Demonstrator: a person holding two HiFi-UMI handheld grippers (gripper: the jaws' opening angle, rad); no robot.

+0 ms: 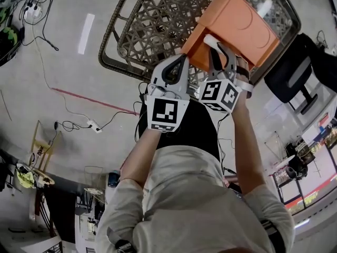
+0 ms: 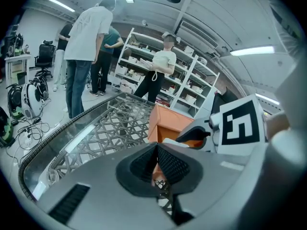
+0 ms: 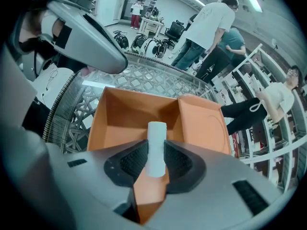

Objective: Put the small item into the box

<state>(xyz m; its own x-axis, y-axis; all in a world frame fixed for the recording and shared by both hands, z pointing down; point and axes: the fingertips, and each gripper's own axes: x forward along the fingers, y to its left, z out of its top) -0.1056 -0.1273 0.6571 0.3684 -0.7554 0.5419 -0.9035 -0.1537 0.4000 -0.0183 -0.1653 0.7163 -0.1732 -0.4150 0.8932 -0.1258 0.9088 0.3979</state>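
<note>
An open orange box [image 1: 239, 22] stands on a glass-topped wicker table [image 1: 152, 30], its lid [image 3: 201, 123] folded back to the right. My right gripper [image 1: 218, 49] is shut on a small white cylinder [image 3: 156, 133]. It holds the cylinder upright above the box's near edge, with the empty orange inside [image 3: 129, 114] just beyond. My left gripper [image 1: 181, 62] hovers beside the box's near left corner. Its pads [image 2: 144, 164] meet at the tips with nothing between them. From the left gripper view the box [image 2: 165, 121] lies ahead, with the right gripper [image 2: 201, 133] over it.
The table's dark woven rim [image 2: 72, 123] curves round the glass top. Several people [image 2: 88, 47] stand by white shelves [image 2: 192, 80] beyond it. A black chair [image 1: 292, 73] sits right of the table, and cables [image 1: 79, 124] trail on the floor to the left.
</note>
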